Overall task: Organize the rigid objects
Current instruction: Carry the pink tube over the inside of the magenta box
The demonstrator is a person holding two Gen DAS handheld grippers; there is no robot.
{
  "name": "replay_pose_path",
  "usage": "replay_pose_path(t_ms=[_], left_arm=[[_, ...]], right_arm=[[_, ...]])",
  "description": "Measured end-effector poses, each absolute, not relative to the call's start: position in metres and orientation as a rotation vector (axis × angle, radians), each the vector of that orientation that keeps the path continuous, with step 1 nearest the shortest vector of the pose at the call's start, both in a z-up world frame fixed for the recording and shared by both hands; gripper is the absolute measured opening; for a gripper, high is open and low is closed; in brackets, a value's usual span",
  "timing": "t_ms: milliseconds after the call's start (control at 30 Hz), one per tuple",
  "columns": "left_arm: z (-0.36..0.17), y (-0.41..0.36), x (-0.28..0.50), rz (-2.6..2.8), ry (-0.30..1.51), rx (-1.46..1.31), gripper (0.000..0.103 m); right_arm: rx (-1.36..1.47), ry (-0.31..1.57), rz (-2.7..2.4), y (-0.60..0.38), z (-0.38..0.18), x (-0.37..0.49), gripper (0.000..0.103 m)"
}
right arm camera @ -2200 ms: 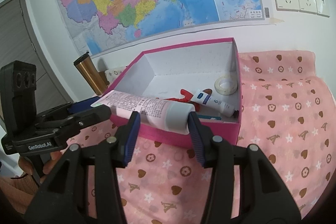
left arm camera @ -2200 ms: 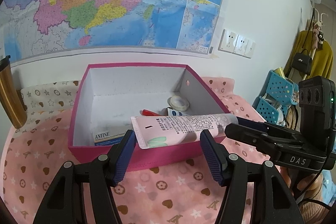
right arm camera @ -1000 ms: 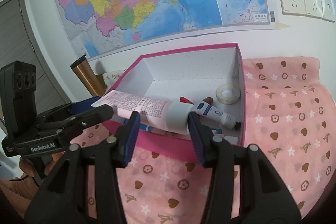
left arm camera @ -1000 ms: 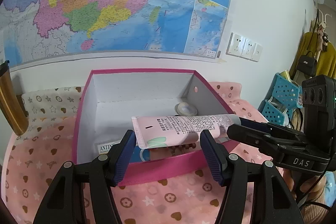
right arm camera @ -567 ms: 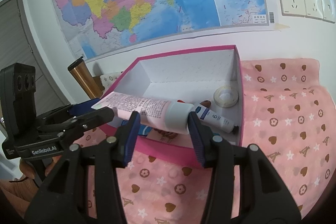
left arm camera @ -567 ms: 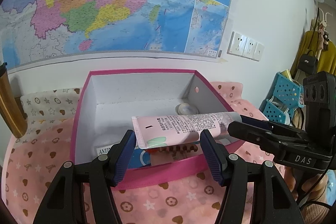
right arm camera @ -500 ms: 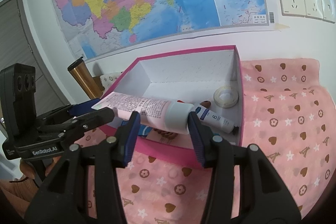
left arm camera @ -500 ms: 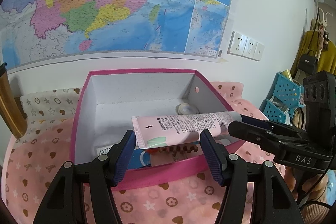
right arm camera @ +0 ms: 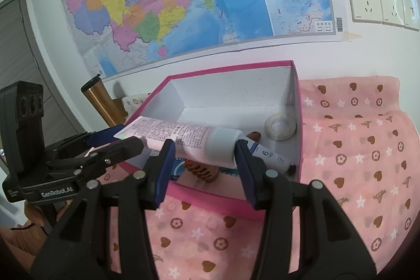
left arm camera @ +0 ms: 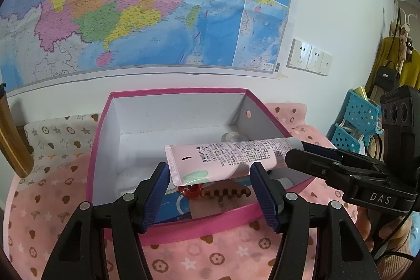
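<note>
Left wrist view: the left claw (left arm camera: 211,181) grasps the crimped end of the pink tube (left arm camera: 231,154), held above the pink box (left arm camera: 199,223).

Right wrist view: the right claw (right arm camera: 203,158) is clenched on the tube's white cap (right arm camera: 223,146); a tape roll (right arm camera: 280,126) lies in the box beyond its right finger.

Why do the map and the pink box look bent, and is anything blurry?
Left wrist view: fisheye lens bows the wall map and darkens the corners; pink tube is sharp. Right wrist view: same bowing on the pink box; tablecloth softens toward the edge.
</note>
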State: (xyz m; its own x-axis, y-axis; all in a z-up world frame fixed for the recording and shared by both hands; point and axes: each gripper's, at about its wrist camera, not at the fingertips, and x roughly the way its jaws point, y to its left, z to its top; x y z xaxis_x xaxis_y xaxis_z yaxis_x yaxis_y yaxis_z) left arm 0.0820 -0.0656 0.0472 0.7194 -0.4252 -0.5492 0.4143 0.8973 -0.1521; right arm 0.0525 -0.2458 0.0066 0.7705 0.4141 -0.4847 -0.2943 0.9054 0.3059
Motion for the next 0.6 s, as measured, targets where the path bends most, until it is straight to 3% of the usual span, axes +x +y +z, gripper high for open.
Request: replay_pose_path(t_ms=[600], left_arm=[[0.047, -0.071, 0.093, -0.462, 0.616, -0.010, 0.064]], right_arm=[[0.233, 0.575, 0.383, -0.249, 0.008, 0.063, 0.052]])
